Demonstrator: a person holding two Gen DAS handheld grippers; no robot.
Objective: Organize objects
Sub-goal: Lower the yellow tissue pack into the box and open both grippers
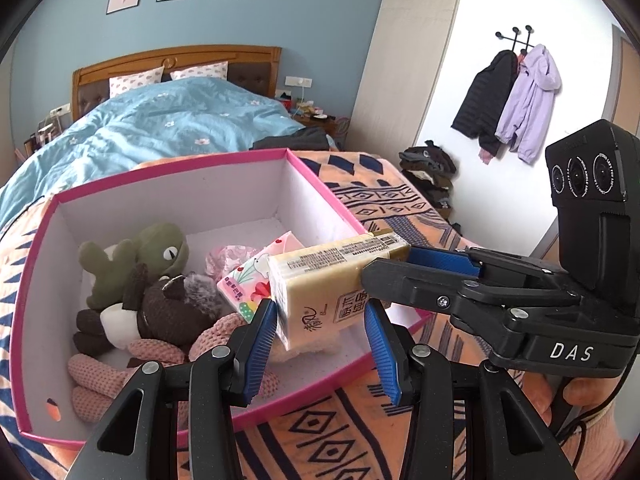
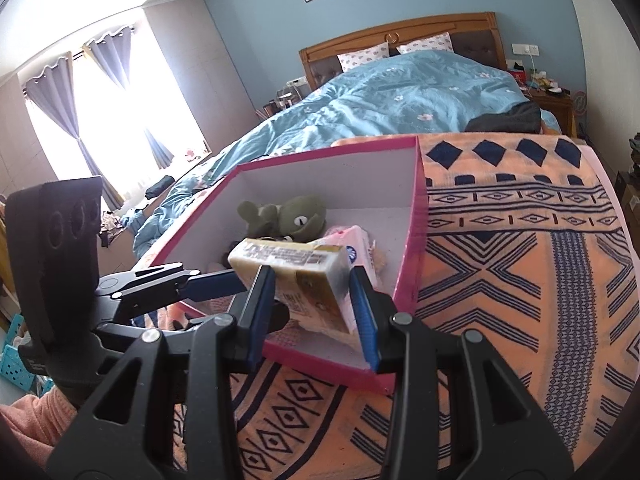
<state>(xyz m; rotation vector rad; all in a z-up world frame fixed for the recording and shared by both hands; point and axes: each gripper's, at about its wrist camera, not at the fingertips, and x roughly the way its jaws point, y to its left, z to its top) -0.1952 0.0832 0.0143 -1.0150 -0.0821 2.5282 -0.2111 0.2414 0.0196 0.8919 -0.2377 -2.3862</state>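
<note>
A pink-rimmed white box point(image 1: 256, 184) point(image 2: 414, 240) stands on the orange patterned blanket. Inside lie a green plush point(image 1: 156, 252) point(image 2: 288, 216), a brown plush point(image 1: 168, 312), a pink knitted toy point(image 1: 156, 352) and a pink tissue pack point(image 1: 248, 280). My right gripper point(image 2: 312, 308) point(image 1: 384, 268) is shut on a yellow tissue pack point(image 1: 328, 280) point(image 2: 296, 276), held tilted over the box's near right corner. My left gripper point(image 1: 324, 344) is open, its blue pads on either side of the pack's lower end, not pressing it.
The patterned blanket point(image 2: 520, 264) covers the bed's foot. A blue duvet point(image 1: 160, 128) and dark clothing point(image 1: 296, 142) lie beyond the box. Coats point(image 1: 516, 100) hang on the right wall. A nightstand point(image 2: 552, 104) stands by the headboard.
</note>
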